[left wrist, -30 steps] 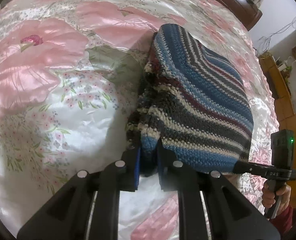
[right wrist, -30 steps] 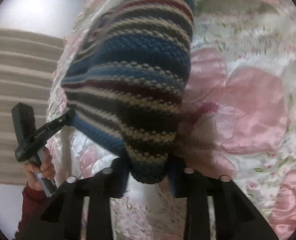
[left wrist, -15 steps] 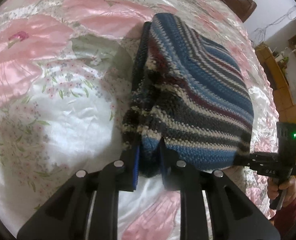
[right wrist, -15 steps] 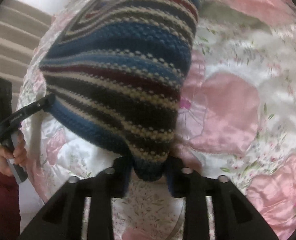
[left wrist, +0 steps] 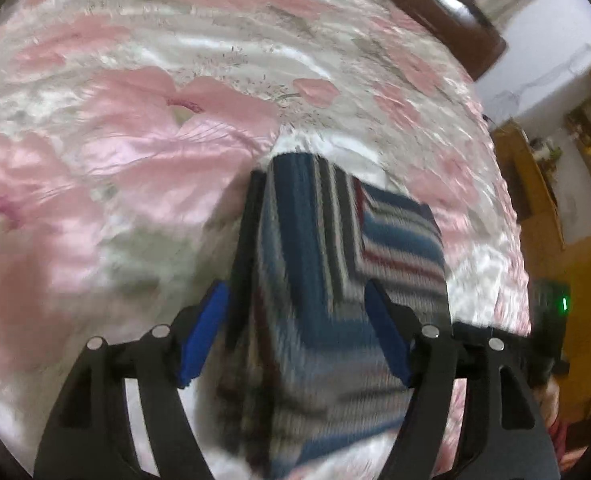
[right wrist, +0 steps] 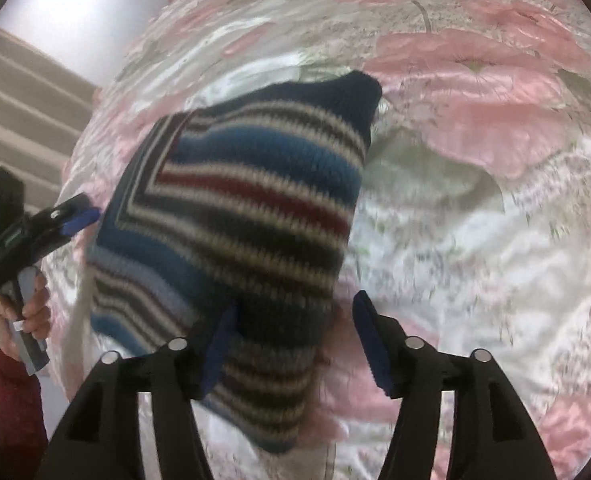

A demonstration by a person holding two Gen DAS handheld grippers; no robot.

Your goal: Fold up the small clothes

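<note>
Both hand-held grippers released, left (left wrist: 295,332) and right (right wrist: 291,344) now spread wide; striped knit (right wrist: 235,216) folded on bedspread (right wrist: 475,240).

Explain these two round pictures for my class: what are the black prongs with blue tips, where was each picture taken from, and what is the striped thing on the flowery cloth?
There is no robot here. A person holds a hand tool in each hand, each ending in a two-finger gripper with blue pads. A fisheye camera on each tool looks forward along its fingers, which makes the pictures round. One picture looks out from the left gripper, the other from the right gripper. In the right view you also see the person's hand holding the other tool. The striped thing is a small knitted garment, folded, lying on a pink flowered bedspread. Both grippers are open, so nothing is held.
</note>
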